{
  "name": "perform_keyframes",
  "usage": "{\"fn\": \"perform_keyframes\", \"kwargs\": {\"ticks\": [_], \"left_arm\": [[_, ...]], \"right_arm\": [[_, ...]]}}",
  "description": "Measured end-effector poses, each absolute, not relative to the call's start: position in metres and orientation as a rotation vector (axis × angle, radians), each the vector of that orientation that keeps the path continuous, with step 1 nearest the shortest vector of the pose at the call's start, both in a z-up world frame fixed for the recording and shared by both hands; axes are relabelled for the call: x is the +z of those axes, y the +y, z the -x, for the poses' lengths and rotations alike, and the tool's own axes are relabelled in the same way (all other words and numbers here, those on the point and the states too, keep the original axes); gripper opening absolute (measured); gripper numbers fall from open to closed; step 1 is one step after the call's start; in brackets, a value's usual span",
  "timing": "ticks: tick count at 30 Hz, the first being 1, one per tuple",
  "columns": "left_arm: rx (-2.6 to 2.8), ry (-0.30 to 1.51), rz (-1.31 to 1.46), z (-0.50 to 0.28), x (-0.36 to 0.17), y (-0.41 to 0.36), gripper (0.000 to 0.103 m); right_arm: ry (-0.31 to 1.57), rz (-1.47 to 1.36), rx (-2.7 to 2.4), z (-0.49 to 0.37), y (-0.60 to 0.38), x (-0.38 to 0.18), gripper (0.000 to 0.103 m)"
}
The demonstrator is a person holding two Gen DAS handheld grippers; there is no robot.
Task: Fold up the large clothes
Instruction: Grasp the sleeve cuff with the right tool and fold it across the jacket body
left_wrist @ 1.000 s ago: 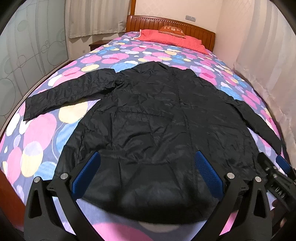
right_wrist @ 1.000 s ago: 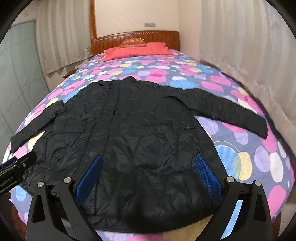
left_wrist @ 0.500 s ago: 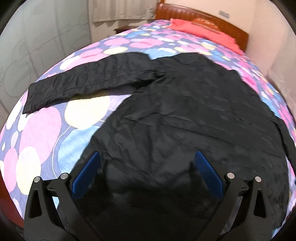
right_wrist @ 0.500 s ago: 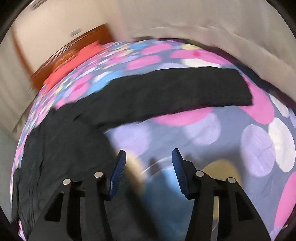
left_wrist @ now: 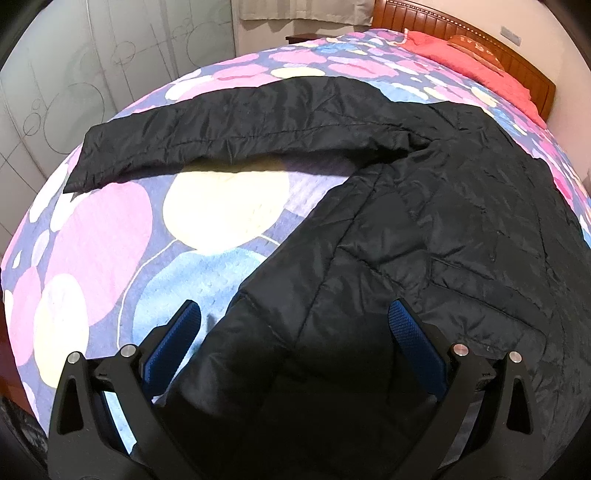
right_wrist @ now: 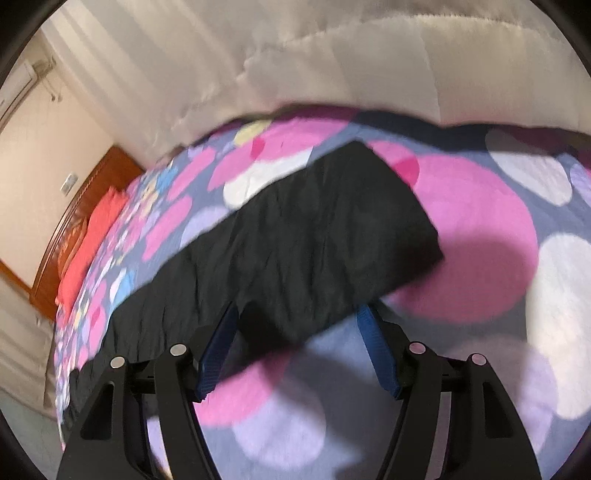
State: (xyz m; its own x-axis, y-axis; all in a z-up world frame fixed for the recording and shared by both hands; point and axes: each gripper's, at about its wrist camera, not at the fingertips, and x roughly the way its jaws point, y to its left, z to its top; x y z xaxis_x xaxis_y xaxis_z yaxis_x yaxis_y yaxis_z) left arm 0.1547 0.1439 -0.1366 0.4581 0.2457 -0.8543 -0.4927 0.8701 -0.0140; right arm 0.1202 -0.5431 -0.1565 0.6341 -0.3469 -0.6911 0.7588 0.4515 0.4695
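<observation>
We're in a home bedroom here: a wide bed [left_wrist: 110, 236] under a bedspread of pink, blue and cream circles, a carved wooden headboard [left_wrist: 461, 27] against the far wall, a coral-red pillow [left_wrist: 472, 61] lying just below it. We see pale curtains [right_wrist: 332, 62] hanging along one side of the bed, and a frosted glass panel [left_wrist: 74, 85] etched with circles on the other.
</observation>
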Motion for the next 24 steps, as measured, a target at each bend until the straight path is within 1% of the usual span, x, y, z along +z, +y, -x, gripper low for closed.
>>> {"fn": "perform_keyframes", "kwargs": {"ticks": [3,5,8,10,18,21,24], "left_arm": [[0.466,0.989,0.260,-0.155,-0.137,0.143,0.101],[0.467,0.989,0.258,-0.156,-0.138,0.143,0.101],[0.465,0.993,0.260,-0.156,-0.140,0.142,0.101],[0.463,0.993,0.262,-0.156,-0.139,0.143,0.101],[0.462,0.968,0.218,-0.150,-0.134,0.144,0.101],[0.457,0.966,0.214,-0.148,-0.138,0.146,0.101],[0.448,0.965,0.232,-0.145,-0.142,0.149,0.101]], "right_arm": [[0.496,-0.843,-0.761,-0.125,-0.553,-0.158,0.065],[0.494,-0.812,-0.800,-0.129,-0.555,-0.157,0.042],[0.486,-0.814,-0.776,-0.134,-0.560,-0.158,0.022],[0.470,-0.775,-0.752,-0.136,-0.554,-0.149,0.015],[0.387,-0.530,-0.599,-0.161,-0.485,-0.080,0.014],[0.399,-0.434,-0.489,-0.185,-0.440,-0.060,0.014],[0.426,-0.366,-0.380,-0.211,-0.394,-0.052,0.014]]}}
